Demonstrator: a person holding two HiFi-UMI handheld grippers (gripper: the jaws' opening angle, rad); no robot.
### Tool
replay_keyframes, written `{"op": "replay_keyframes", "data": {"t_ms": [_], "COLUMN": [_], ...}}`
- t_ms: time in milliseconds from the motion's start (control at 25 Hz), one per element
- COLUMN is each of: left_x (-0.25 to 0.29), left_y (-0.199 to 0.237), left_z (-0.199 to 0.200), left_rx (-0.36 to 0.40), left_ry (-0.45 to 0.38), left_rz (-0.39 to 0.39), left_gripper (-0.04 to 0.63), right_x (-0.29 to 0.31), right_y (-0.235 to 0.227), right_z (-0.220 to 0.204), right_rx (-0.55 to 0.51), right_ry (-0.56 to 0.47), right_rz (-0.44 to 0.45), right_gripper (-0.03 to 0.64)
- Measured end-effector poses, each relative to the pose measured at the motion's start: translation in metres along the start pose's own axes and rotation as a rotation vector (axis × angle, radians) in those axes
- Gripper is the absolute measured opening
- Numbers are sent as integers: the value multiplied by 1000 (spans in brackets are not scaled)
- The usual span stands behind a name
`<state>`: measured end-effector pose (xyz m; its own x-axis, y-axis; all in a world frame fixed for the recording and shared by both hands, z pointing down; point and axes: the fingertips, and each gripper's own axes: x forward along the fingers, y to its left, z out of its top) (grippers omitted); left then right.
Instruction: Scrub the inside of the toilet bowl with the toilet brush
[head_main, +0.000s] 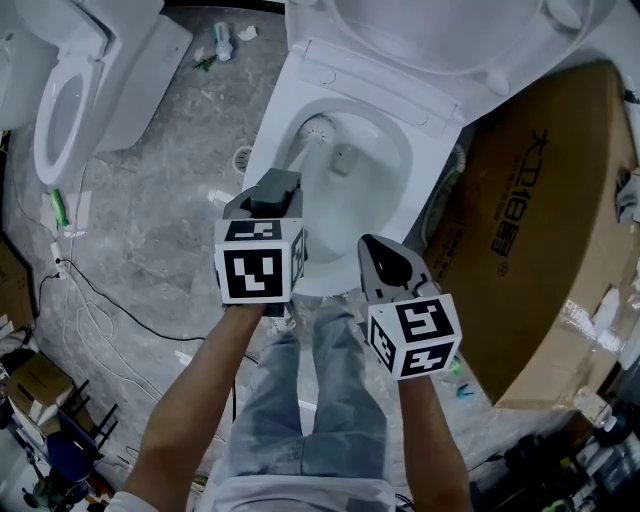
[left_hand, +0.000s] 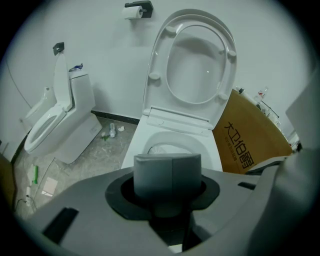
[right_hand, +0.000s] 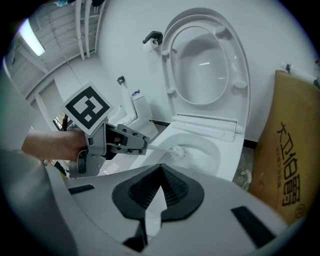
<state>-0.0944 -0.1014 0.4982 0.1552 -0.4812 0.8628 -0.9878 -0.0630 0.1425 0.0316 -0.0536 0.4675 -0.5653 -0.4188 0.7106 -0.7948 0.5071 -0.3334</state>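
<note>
Two toilets stand in the room: the near toilet (head_main: 280, 110) and the far toilet (head_main: 130, 70), off to the left. There is one toilet brush (head_main: 318, 128). Two grippers show, the left gripper (head_main: 272, 188) and the right gripper (head_main: 375, 250). Each carries one marker cube, which makes two: the left cube (head_main: 258, 262) and the right cube (head_main: 415, 335). There is one big cardboard box (head_main: 540, 200), one paper roll (left_hand: 134, 11) on the wall and one small bottle (head_main: 222, 42) on the floor. Two forearms (head_main: 190, 400) and two legs (head_main: 345, 390) are in view (all one person's).
</note>
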Motion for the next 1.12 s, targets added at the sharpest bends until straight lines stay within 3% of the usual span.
{"op": "replay_keyframes", "data": {"t_ms": [440, 1120], "left_x": [16, -3], "left_y": [-26, -5], "left_z": [-25, -53], "left_rx": [13, 33], "left_ry": [33, 73], "left_rz": [-76, -29], "left_gripper": [156, 156], "right_x": [-4, -14], "right_y": [4, 18], "right_z": [-7, -19], "right_rx": [1, 3], "right_ry": [-3, -9], "right_rz": [1, 0], "right_gripper": [-2, -2]}}
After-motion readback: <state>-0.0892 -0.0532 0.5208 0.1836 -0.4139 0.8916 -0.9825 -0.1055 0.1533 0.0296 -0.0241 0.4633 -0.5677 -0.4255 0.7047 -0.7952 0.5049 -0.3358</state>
